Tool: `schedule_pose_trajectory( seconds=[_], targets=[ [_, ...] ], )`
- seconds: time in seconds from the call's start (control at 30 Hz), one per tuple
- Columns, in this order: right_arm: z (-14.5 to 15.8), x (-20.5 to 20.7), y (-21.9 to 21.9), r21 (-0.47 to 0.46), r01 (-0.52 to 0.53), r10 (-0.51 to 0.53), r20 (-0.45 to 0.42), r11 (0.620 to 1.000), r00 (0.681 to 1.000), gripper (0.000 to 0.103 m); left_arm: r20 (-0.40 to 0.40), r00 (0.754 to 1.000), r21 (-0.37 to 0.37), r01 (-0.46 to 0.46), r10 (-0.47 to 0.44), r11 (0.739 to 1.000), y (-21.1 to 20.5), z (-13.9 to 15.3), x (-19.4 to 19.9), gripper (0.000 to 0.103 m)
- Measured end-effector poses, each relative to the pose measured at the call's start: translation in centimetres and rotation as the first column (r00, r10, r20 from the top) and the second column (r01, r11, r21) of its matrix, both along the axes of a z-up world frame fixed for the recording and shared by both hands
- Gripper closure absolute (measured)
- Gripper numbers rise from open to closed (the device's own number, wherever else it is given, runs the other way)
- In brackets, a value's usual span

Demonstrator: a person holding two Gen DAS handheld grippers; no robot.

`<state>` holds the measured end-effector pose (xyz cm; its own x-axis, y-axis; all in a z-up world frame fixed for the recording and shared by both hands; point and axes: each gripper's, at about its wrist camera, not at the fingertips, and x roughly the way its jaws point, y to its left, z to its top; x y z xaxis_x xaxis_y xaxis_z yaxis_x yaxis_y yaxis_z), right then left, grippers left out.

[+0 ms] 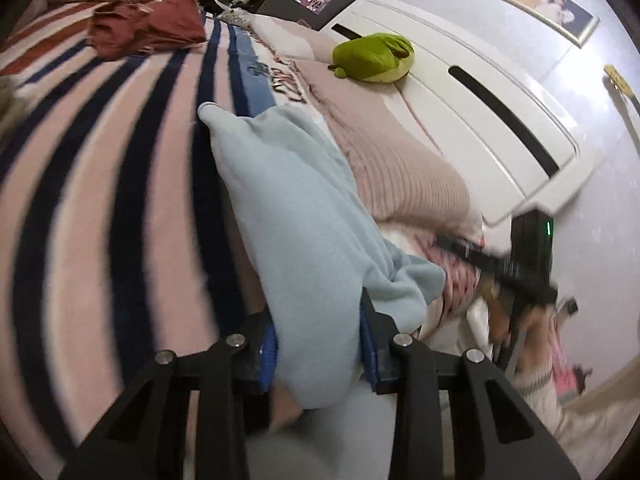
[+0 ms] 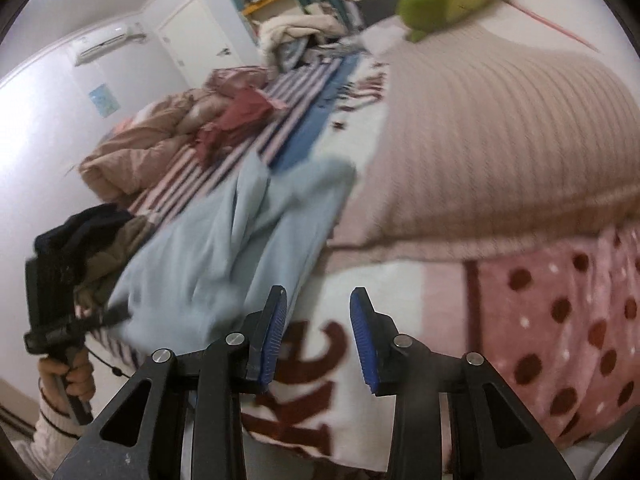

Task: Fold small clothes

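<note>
A light blue garment [image 1: 296, 216] lies bunched on the striped bed blanket [image 1: 100, 160]. My left gripper [image 1: 318, 344] is shut on its near end, the cloth bulging between the blue pads. In the right wrist view the same garment [image 2: 224, 240] stretches from the left gripper [image 2: 116, 314] at the left toward the pillow. My right gripper [image 2: 319, 336] is open and empty, above the white blanket with brown letters, just right of the garment's edge. The right gripper also shows in the left wrist view [image 1: 452, 242], beside the pillow.
A dark red garment [image 1: 144, 26] lies farther up the bed. A pink ribbed pillow [image 2: 500, 152] and a green plush toy [image 1: 372, 56] sit by the white headboard [image 1: 460, 80]. A dark and brown clothes pile [image 2: 96, 240] and a pink quilt [image 2: 140, 148] lie at the left.
</note>
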<state>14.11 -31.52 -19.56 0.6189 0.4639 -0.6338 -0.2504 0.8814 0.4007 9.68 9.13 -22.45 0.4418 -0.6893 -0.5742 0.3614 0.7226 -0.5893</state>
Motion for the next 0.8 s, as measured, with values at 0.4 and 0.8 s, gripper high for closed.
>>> schedule_pose_trajectory(
  seconds=[0.4,0.8],
  targets=[
    [-2.4,8.1,11.8,0.115,-0.255,0.27,-0.146,0.96,0.952,0.05,0.009,0.999,0.051,-0.041,0.04,0.998,4.8,-0.4,-2.7,0.035],
    [0.7,6.4,11.3,-0.017,-0.175,0.175,0.031,0.984,0.984,0.097,0.003,1.0,0.058,0.018,-0.018,0.998,3.2,-0.7,0.2,0.033]
  ],
)
